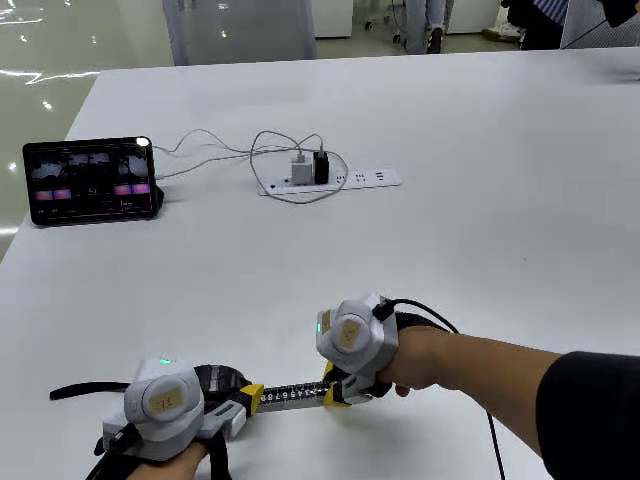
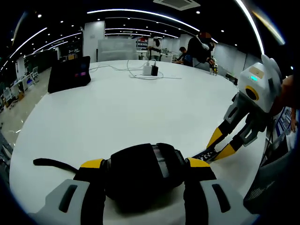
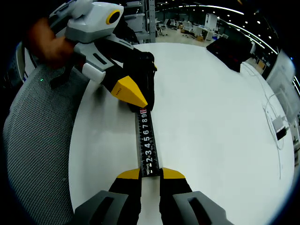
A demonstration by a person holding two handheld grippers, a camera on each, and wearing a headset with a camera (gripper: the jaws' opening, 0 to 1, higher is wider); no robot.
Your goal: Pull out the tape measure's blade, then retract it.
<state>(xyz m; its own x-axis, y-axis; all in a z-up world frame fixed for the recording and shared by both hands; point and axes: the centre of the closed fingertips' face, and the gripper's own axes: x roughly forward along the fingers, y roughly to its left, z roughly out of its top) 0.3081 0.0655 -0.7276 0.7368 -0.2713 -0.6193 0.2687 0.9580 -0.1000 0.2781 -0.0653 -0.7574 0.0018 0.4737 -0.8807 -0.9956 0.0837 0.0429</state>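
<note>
L gripper (image 1: 243, 396) & R gripper (image 1: 331, 393), pale grey shells, yellowish badge (image 1: 350, 333) on each, green light (image 1: 320, 325), black jaws w/ yellow tips, black cable (image 1: 432, 311) off R, dark sleeve (image 1: 595, 410) R arm

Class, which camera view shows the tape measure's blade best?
The right gripper view: the blade runs straight up the frame, its numbers readable. The head view shows it small and distant; the left gripper view catches a short sliver.

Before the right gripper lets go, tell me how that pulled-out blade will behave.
The blade is thin and spans straight from case to right gripper, so probably stiff over this short length. Released, it likely snaps back into the case, which the left gripper clamps.
</note>
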